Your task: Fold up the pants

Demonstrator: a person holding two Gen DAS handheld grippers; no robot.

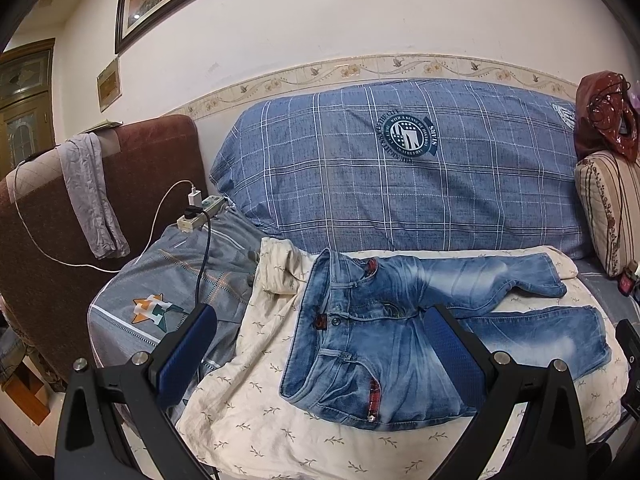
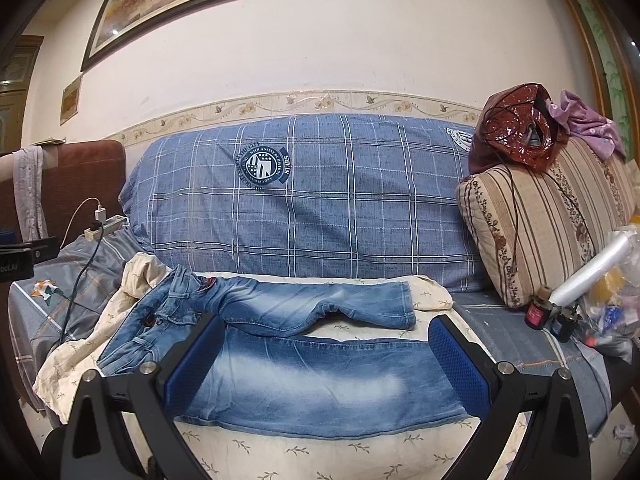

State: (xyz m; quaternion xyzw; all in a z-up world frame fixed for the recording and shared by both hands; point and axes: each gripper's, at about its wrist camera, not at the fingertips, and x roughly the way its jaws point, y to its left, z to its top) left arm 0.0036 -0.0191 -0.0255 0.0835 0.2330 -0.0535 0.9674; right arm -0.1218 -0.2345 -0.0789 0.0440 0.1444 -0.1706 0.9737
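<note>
A pair of faded blue denim jeans (image 1: 400, 332) lies unfolded on a cream bedsheet printed with small leaf sprigs (image 1: 256, 412), waistband to the left and the two legs running off to the right, spread apart in a narrow V. The left gripper (image 1: 324, 360), black-framed with ribbed blue pads on its fingers (image 1: 188, 348), hangs wide open over the waistband and seat, gripping nothing; its spread frames the fly button and the red-trimmed pocket edges. The right gripper (image 2: 324, 360), built the same, is likewise spread wide and empty, its fingers (image 2: 460, 356) bracketing the nearer leg (image 2: 320, 384), which lies flat and straight, while the farther leg (image 2: 320, 304) is slightly bent at the knee. The denim is whitened along the thighs, with stitched seams and creases near the crotch. Behind the jeans stands a large blue plaid pillow with a round navy emblem (image 2: 304, 204). To the left a grey quilted cover (image 1: 176, 292) carries a white power strip (image 1: 200, 212) with a charger and a black cable; to the right leans a beige striped floral cushion (image 2: 544, 220) with a glossy dark red bag (image 2: 516, 132) on top.
</note>
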